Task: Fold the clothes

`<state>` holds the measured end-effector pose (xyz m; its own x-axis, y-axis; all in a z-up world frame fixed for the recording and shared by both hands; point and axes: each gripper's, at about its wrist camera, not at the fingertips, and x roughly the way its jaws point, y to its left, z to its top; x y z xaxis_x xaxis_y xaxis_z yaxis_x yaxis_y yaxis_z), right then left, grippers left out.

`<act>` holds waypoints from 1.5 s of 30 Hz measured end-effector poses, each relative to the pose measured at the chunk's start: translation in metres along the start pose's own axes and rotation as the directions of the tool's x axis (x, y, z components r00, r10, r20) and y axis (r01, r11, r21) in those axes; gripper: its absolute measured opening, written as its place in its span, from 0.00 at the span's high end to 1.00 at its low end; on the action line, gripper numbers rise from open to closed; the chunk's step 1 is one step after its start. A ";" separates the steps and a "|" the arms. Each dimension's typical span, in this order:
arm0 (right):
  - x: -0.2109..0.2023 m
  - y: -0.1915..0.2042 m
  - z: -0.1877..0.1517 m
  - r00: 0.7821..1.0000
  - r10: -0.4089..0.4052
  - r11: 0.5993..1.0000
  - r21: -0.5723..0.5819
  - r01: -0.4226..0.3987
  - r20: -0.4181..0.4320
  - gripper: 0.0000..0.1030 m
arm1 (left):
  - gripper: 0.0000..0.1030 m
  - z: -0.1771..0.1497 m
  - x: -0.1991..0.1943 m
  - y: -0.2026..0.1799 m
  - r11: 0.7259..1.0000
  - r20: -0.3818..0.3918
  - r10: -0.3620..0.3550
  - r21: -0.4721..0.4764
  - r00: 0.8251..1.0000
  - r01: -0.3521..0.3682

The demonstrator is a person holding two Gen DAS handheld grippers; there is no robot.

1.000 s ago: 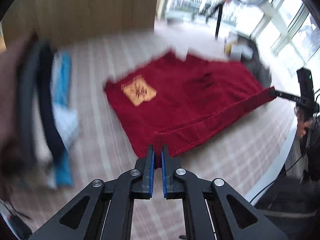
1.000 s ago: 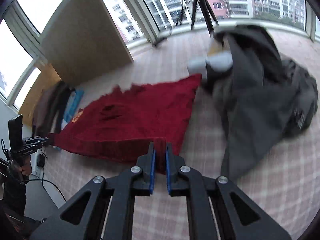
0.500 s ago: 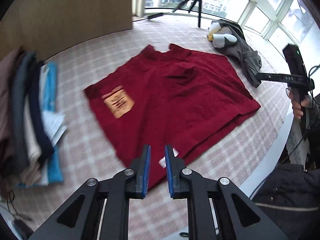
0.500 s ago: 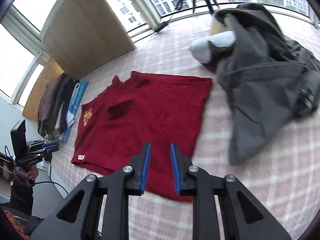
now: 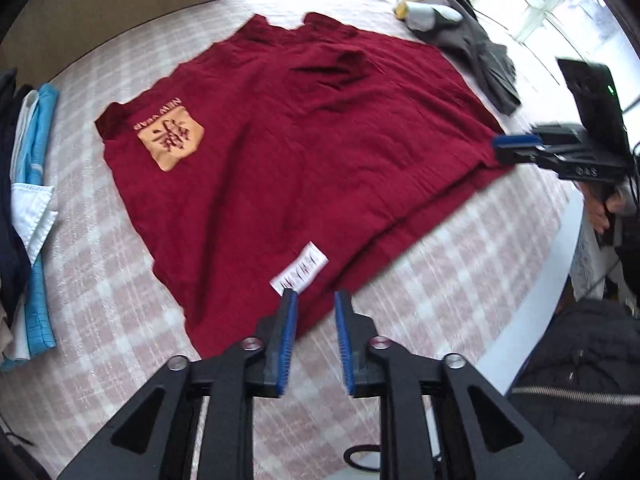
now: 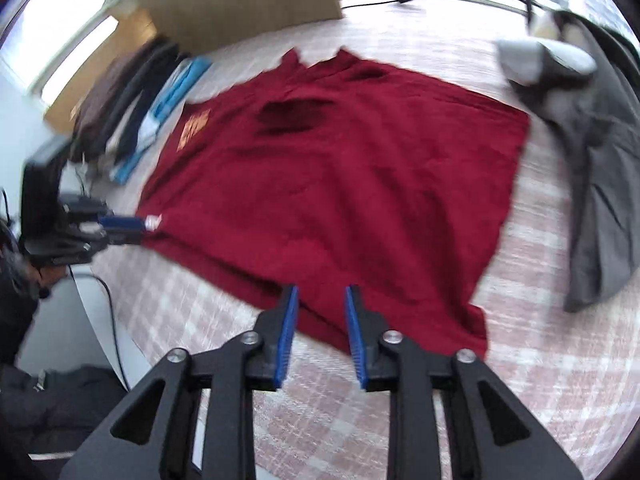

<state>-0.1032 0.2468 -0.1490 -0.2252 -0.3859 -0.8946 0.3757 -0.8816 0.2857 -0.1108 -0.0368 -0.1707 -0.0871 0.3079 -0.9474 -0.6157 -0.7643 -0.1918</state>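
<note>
A dark red garment [image 5: 288, 152] [image 6: 340, 184] lies spread flat on the pink checked bedcover, with an orange patch [image 5: 170, 140] near one corner and a white care label [image 5: 300, 268] at the near hem. My left gripper [image 5: 314, 300] is open just short of that hem by the label, nothing between its blue pads. My right gripper [image 6: 320, 292] is open over the hem near the garment's other near corner, also holding nothing. Each gripper shows in the other's view, the right gripper [image 5: 516, 144] at the right and the left gripper [image 6: 124, 222] at the left.
A stack of folded clothes [image 5: 28, 208] [image 6: 132, 100] lies along the left side of the bed. A heap of grey clothing [image 5: 468, 36] [image 6: 600, 152] sits at the far right. The bed edge [image 5: 532, 300] runs near the person's dark jacket [image 5: 580, 380]. A wooden panel [image 6: 240, 0] stands behind.
Both grippers held the red garment's hem lifted a second ago. They have opened and let it go, and the garment now lies flat. The jaws stand wider than half a second ago.
</note>
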 end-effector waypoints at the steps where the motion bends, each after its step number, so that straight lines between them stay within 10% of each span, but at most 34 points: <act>1: 0.005 0.003 0.000 1.000 -0.011 1.000 -0.012 0.011 -0.013 0.73 | 0.73 -0.003 0.001 0.001 1.000 -0.006 0.011 0.004 1.000 -0.011; 13: -0.038 -0.011 -0.010 0.998 -0.055 0.998 -0.033 0.056 0.020 0.73 | 0.79 -0.015 -0.034 0.008 0.998 0.045 0.068 -0.007 0.997 -0.068; 28: 0.012 0.049 0.015 0.994 -0.097 0.955 -0.285 0.078 -0.054 0.73 | 0.78 0.034 -0.009 -0.053 0.968 0.020 0.089 0.233 0.996 -0.092; 40: 0.013 0.047 0.025 0.992 -0.103 0.952 -0.294 0.079 -0.068 0.73 | 0.75 0.045 -0.015 -0.045 0.971 -0.004 0.086 0.225 0.996 -0.082; 45: 0.000 0.038 0.027 0.997 -0.047 0.968 -0.250 0.031 -0.057 0.76 | 0.91 0.047 -0.029 -0.045 0.970 0.020 0.063 0.236 0.998 -0.066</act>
<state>-0.1131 0.2063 -0.1289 -0.1909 -0.3283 -0.9251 0.5817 -0.7969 0.1628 -0.1172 0.0152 -0.1228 -0.1419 0.2703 -0.9523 -0.7758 -0.6278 -0.0626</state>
